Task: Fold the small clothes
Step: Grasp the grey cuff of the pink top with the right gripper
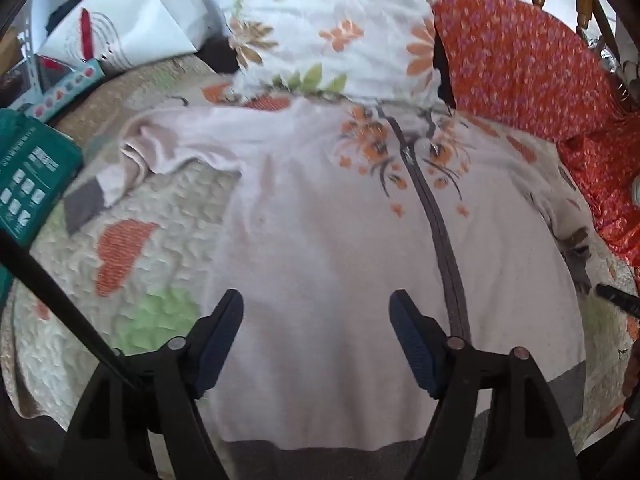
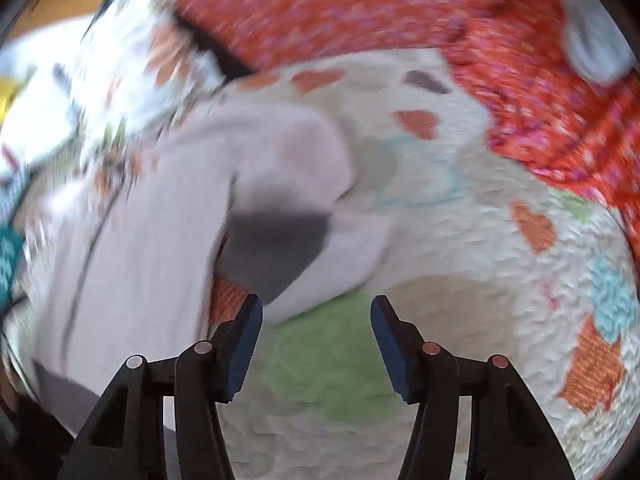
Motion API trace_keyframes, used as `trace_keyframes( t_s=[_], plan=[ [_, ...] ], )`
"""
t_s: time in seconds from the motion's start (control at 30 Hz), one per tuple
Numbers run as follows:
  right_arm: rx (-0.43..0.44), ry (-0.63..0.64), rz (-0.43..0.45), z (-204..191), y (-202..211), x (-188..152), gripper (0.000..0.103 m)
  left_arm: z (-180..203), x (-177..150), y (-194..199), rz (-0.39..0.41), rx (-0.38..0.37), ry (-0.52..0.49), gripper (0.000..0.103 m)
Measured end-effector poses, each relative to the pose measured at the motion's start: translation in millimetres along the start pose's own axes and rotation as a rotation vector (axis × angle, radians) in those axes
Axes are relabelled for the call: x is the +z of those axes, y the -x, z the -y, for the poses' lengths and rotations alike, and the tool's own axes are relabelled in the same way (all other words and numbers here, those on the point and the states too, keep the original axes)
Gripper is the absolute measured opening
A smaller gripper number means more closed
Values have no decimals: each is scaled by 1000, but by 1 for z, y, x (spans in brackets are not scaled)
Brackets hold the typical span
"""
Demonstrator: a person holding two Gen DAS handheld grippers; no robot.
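Two black claws with blue pads are hanging over a bed. The left gripper (image 1: 316, 304) is sitting wide open above a small pale pink zip-up jacket with orange flowers on the chest (image 1: 320, 220), and it is holding nothing. That jacket is lying flat, front side up, on a bumpy cream quilt with orange, green and grey patches (image 1: 168, 200). A grey zip (image 1: 436, 224) is running down the middle of the jacket, and a grey band (image 1: 328, 456) is running along its bottom edge, near the claw. One sleeve with a grey cuff (image 1: 86, 204) is sticking out to the left side.

The right gripper (image 2: 316, 312) is also wide open and holding nothing. It is hanging just beside the other sleeve (image 2: 292, 200), whose grey cuff is bunched up on the quilt close to the left finger (image 2: 244, 340). This view is blurry.

Behind the jacket, a white pillow with leaf and flower prints (image 1: 332, 28) is lying next to a red cloth with tiny flowers (image 1: 520, 64). A teal box (image 1: 28, 176) is sitting at the left edge.
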State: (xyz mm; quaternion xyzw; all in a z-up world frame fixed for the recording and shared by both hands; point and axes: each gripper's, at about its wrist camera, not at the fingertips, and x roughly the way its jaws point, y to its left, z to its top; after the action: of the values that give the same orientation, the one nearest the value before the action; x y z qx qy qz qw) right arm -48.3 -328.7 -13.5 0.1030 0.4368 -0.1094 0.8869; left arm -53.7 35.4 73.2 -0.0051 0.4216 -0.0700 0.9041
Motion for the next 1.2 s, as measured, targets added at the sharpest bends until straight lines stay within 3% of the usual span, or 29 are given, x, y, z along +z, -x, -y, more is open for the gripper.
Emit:
trace_keyframes(
  t_s=[0.1, 0.17, 0.2, 0.23, 0.27, 0.37, 0.47, 0.53, 0.6, 0.63, 0.7, 0.8, 0.87, 0.93, 0.97, 1.0, 1.07, 1.1, 1.17, 1.2],
  plan=[
    [-120, 148, 29, -33, -19, -20, 74, -14, 3, -5, -11, 12, 32, 77],
    [-147, 205, 15, -37, -20, -12, 73, -21, -3, -9, -21, 2, 62, 77],
    [-147, 218, 14, -35, -17, -11, 58, -24, -6, -11, -27, 0, 71, 77],
    [-130, 205, 19, -29, -13, -6, 23, -26, -9, -13, -33, 0, 78, 77],
    [-129, 173, -4, -20, -7, 7, 11, -26, -12, -15, -38, 2, 81, 77],
    [-106, 6, 20, 5, 24, 19, 7, -31, -14, -15, -43, 5, 95, 77],
    [-218, -140, 55, 52, 65, 29, 6, -39, -11, -12, -39, 0, 117, 77],
    [-352, -286, 60, 100, 89, 21, 7, -47, -9, -12, -46, -5, 136, 77],
    [-508, -403, 10, 149, 101, 12, 10, -55, -10, -13, -59, 0, 152, 77],
    [-513, -461, -28, 167, 105, 4, 10, -59, -12, -14, -70, 3, 160, 77],
    [-370, -544, -38, 178, 118, -9, 11, -68, -19, -16, -91, 10, 171, 77],
    [-60, -484, -39, 139, 128, -33, 39, -79, -35, -16, -134, -15, 192, 77],
    [203, -410, -112, 98, 122, -49, 40, -84, -50, -18, -183, -73, 219, 77],
    [374, -358, -194, 60, 111, -68, 40, -81, -61, -16, -188, -91, 216, 77],
    [420, -320, -239, 37, 104, -76, 40, -76, -65, -12, -173, -77, 190, 77],
    [417, -279, -260, 17, 101, -87, 41, -73, -68, -11, -175, -78, 171, 77],
    [316, -149, -219, -13, 112, -99, 49, -62, -73, -11, -190, -110, 148, 77],
    [289, -107, -212, -23, 116, -98, 54, -56, -77, -10, -188, -117, 144, 77],
    [263, -87, -198, -24, 126, -112, 54, -41, -82, -8, -196, -127, 111, 75],
    [259, -62, -179, -21, 131, -120, 54, -29, -84, -7, -192, -90, 63, 58]
  ],
)
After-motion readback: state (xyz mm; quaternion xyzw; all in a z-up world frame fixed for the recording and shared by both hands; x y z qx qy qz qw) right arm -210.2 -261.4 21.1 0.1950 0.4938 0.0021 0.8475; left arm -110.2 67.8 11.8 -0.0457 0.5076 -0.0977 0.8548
